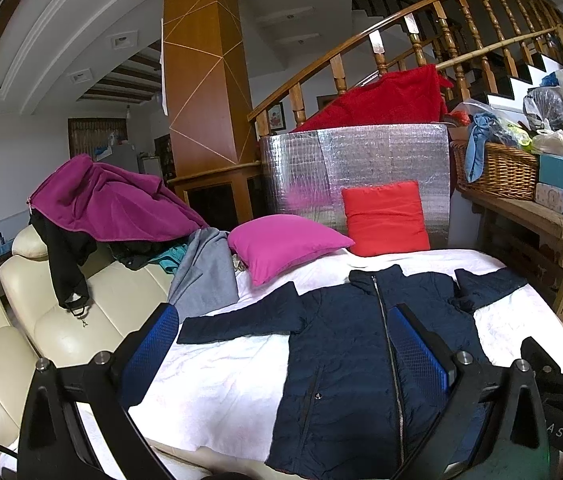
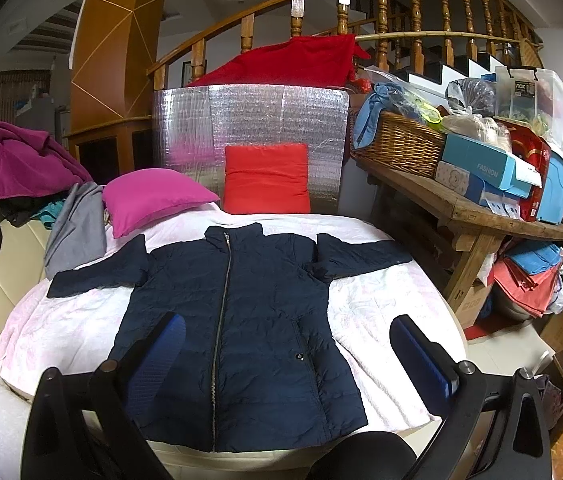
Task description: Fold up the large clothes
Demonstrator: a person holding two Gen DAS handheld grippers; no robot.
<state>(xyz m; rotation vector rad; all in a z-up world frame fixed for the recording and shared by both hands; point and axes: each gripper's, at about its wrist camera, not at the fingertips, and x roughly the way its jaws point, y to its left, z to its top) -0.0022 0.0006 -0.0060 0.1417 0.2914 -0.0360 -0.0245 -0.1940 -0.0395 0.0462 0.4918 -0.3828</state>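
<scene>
One navy jacket (image 2: 241,320) flat, two cushions (image 2: 149,200), jaws apart.

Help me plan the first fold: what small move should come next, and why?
Probably bring the left gripper down onto the jacket's left sleeve. The navy jacket lies flat and zipped on the white cover, sleeves spread, and both grippers hover open and empty, the right gripper too.

A navy quilted jacket (image 2: 241,320) lies flat and face up on the white bed cover (image 2: 377,300), zipped closed with a silver zipper (image 2: 221,300) running up to the collar. Both sleeves are spread out sideways; the hem is nearest the cameras, the collar toward the pillows.
</scene>
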